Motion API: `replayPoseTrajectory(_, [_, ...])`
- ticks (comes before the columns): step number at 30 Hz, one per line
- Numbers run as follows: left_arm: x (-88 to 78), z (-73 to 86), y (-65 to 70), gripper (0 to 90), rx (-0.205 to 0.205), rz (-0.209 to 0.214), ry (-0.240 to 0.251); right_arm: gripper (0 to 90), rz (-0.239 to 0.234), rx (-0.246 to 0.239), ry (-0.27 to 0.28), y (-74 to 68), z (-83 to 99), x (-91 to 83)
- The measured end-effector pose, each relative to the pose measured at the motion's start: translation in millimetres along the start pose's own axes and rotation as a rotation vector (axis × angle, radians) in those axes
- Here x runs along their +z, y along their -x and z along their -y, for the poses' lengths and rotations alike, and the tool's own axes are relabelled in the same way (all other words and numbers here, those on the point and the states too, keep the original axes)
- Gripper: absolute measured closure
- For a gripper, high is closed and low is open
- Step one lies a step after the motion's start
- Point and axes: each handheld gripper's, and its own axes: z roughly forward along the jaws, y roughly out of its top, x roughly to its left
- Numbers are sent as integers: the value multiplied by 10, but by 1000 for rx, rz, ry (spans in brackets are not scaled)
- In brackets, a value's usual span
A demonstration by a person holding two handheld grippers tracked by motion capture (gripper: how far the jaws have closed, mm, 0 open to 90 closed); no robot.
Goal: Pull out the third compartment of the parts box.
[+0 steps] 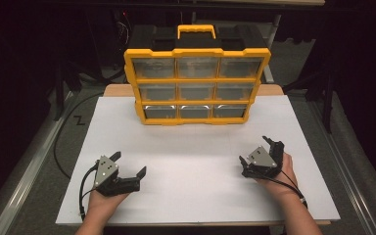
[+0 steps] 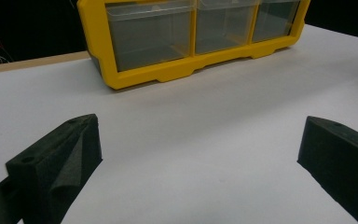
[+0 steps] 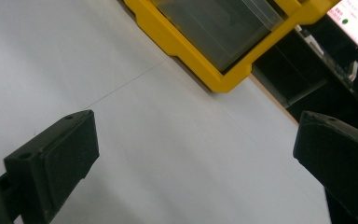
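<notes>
Looking down from the high view: a yellow drawer box with nine clear drawers and a yellow handle on top, standing at the far side of the white table. Left gripper lying low near the front edge, held in a hand, jaws spread wide, gripping nothing. Right gripper on the other side, also held in a hand, jaws apart and empty. Both well apart from the box.

Peeking along the left gripper in its own view: two black jaws far from each other, bare white table between them, bottom row of the yellow drawer box standing ahead.

Peeking along the right gripper in its own view: jaws again wide, nothing held, one corner of the yellow drawer box up ahead, tilted in the picture.
</notes>
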Motion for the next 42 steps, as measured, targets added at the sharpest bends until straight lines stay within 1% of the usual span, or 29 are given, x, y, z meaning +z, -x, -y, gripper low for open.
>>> replayPoseTrajectory(1, [0,0,0,5,0,0,0,13,0,0,0,0,0,0])
replayPoseTrajectory(2, [-4,-1,-3,5,1,-2,1,13,1,-11,-1,-10,-6,-2])
replayPoseTrajectory(4, [-7,-1,-5,5,1,-3,1,13,5,-44,-9,-34,-22,-7])
replayPoseTrajectory(5, [-8,0,-3,5,0,-3,2,13,12,-74,-16,-59,-34,-8])
replayPoseTrajectory(6, [-10,-1,-2,5,1,-3,3,13,13,-89,-17,-66,-40,-11])
replayPoseTrajectory(7, [-10,0,0,5,2,-4,4,13,13,-89,-17,-66,-40,-11])
replayPoseTrajectory(9, [-3,2,0,5,3,-6,1,13,20,-131,-19,-81,-58,-20])
replayPoseTrajectory(10, [0,2,-1,5,5,-8,-3,13,22,-141,-13,-99,-73,-22])
replayPoseTrajectory(11, [2,2,-1,5,4,-6,-3,13,28,-174,-15,-112,-90,-32])
replayPoseTrajectory(12, [4,2,1,5,4,-3,-4,13,28,-174,-15,-112,-90,-32])
replayPoseTrajectory(14, [1,2,7,5,8,-3,-2,13,33,-203,-17,-136,-110,-47])
replayPoseTrajectory(17, [-7,0,7,5,3,-3,6,13,44,-242,-15,-163,-136,-62])
replayPoseTrajectory(19, [-8,1,6,5,4,-1,5,14,49,-256,-11,-190,-150,-70])
replayPoseTrajectory(20, [-7,1,6,5,4,-1,5,15,44,-277,-12,-194,-158,-75])
replayPoseTrajectory(23, [-6,0,5,5,5,-2,7,15,58,-303,-12,-224,-173,-78])
replayPoseTrajectory(24, [-8,0,5,5,3,-1,8,15,59,-325,-16,-237,-185,-81])
replayPoseTrajectory(26, [-9,0,4,5,4,-1,8,15,57,-327,-14,-246,-187,-81])
replayPoseTrajectory(27, [-12,-1,3,5,4,-2,10,15,56,-336,-17,-255,-192,-84])
replayPoseTrajectory(28, [-13,-3,1,5,5,-3,12,15,64,-358,-17,-260,-201,-83])
replayPoseTrajectory(29, [-13,-4,-1,5,3,-4,15,15,63,-368,-19,-267,-205,-82])
replayPoseTrajectory(30, [-13,-4,-2,5,2,-4,16,15,75,-383,-22,-286,-211,-82])
replayPoseTrajectory(31, [-12,-4,-2,5,2,-4,15,15,75,-383,-22,-286,-211,-82])
replayPoseTrajectory(33, [-12,-4,-2,5,3,-3,13,15,85,-428,-20,-285,-226,-85])
replayPoseTrajectory(35, [-13,-4,-1,5,3,-3,16,16,88,-433,-26,-307,-230,-92])
replayPoseTrajectory(36, [-12,-3,-2,5,3,-3,15,19,95,-460,-19,-306,-245,-98])
replayPoseTrajectory(38, [-11,-3,0,5,5,-2,14,20,100,-465,-21,-315,-252,-101])
replayPoseTrajectory(41, [-11,-4,3,5,5,-2,18,18,104,-499,-29,-335,-268,-106])
replayPoseTrajectory(42, [-11,-4,3,5,5,-2,18,18,104,-499,-29,-335,-268,-106])
